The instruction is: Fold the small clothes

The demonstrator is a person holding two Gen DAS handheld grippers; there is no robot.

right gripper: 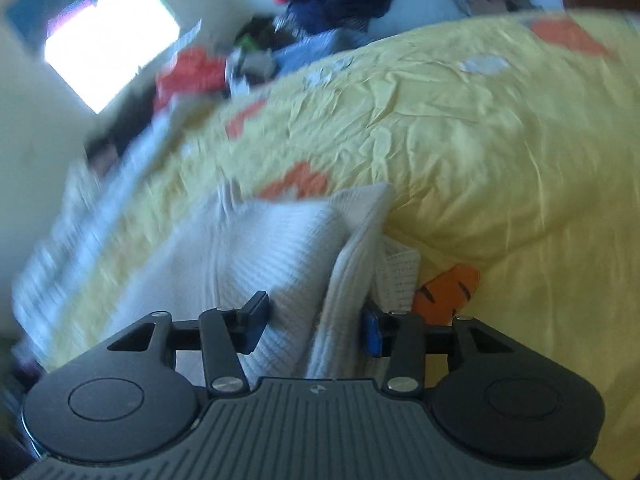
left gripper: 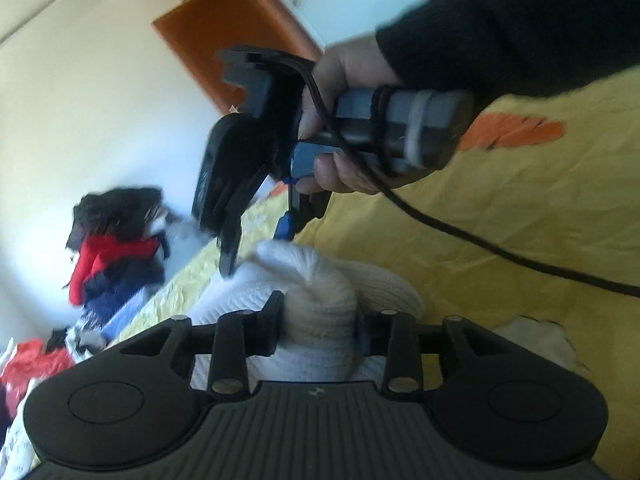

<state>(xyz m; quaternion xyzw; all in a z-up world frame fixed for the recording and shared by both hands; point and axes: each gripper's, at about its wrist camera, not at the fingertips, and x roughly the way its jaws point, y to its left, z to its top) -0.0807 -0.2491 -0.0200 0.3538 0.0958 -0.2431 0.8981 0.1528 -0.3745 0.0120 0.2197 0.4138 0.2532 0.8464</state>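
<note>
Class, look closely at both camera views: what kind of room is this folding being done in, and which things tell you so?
Most likely a bedroom. A crumpled yellow bedspread with orange patches covers what looks like a bed, a heap of red, navy and black clothes lies at its far edge, and an orange wooden cupboard stands behind.

A home bedroom: yellow bedspread, heaped clothes, wooden wardrobe.

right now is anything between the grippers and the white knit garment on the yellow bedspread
Nothing visible. The white knit garment already sits between the left gripper's fingers, and a fold of it lies between the right gripper's fingers too. Only bare yellow bedspread surrounds it.
</note>
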